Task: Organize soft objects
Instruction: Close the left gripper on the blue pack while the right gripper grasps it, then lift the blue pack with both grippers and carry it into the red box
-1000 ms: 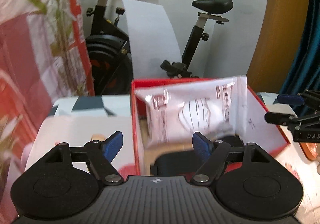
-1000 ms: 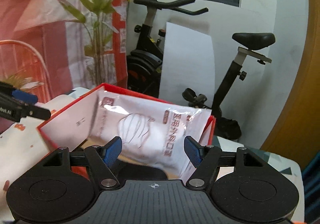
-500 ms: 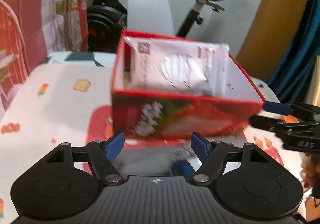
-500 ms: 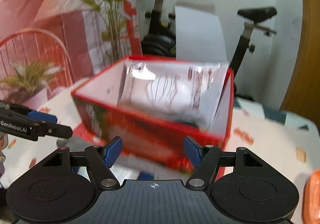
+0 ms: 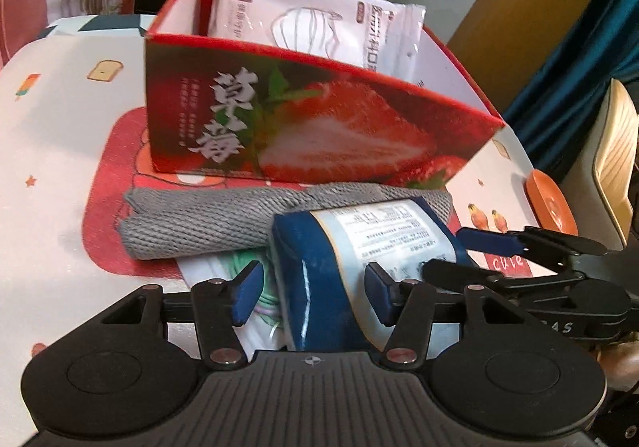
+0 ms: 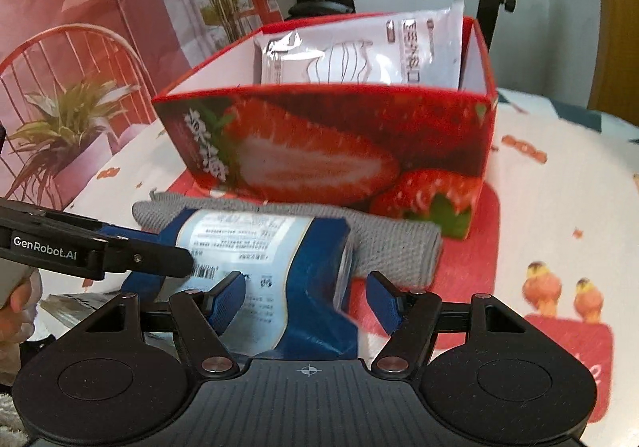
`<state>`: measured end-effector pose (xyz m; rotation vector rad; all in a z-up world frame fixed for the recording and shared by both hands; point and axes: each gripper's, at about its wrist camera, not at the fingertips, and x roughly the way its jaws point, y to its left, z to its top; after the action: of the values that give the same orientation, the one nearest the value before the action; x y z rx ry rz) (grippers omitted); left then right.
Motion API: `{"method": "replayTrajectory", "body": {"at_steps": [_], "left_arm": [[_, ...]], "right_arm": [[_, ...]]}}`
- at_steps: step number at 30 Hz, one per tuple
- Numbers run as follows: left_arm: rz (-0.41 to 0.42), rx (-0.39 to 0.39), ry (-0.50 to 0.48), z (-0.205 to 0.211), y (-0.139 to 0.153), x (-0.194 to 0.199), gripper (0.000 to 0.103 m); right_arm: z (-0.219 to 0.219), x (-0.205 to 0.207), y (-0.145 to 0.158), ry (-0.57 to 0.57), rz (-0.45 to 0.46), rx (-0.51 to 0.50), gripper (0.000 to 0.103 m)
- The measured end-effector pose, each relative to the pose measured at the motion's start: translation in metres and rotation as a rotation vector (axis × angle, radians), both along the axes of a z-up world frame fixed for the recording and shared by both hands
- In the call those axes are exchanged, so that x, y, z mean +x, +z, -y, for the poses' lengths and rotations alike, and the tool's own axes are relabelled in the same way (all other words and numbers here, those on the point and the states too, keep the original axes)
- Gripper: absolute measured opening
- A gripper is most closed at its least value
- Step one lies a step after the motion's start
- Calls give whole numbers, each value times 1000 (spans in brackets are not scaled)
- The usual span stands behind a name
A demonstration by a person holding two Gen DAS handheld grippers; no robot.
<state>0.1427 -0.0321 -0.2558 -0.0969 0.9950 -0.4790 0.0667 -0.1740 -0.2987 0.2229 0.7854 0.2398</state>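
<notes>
Left gripper (image 5: 313,293) fingers closing around blue pack (image 5: 339,259), right gripper (image 6: 299,297) fingers apart astride it, contact unclear

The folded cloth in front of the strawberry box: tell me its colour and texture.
The folded cloth is plain grey with a coarse woven, waffle-like texture. It shows best in the left wrist view.
</notes>
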Motion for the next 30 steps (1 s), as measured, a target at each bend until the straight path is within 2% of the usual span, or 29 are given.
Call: {"method": "replayTrajectory", "body": {"at_steps": [7, 12, 14, 15, 18, 19, 24, 30], "left_arm": [[-14, 15, -22, 8, -14, -7, 53], [-15, 17, -29, 10, -16, -5, 53], [-16, 15, -28, 9, -17, -4, 50], [-12, 19, -28, 9, -16, -4, 45], [6, 27, -28, 7, -11, -4, 39], [10, 30, -30, 6, -9, -4, 37], [22, 35, -32, 4, -3, -6, 35], [67, 12, -44, -4, 18, -8, 35]], "right_arm": [[-6, -1, -5, 21, 1, -20, 62], [-4, -2, -3, 42, 16, -11, 50], [-6, -3, -2, 53, 23, -23, 48], [-7, -3, -2, 58, 25, -28, 47], [-7, -4, 0, 72, 32, -32, 42], [-7, -4, 1, 79, 34, -33, 36], [-11, -7, 10, 117, 63, -67, 31], [-5, -6, 36, 147, 128, -51, 29]]}}
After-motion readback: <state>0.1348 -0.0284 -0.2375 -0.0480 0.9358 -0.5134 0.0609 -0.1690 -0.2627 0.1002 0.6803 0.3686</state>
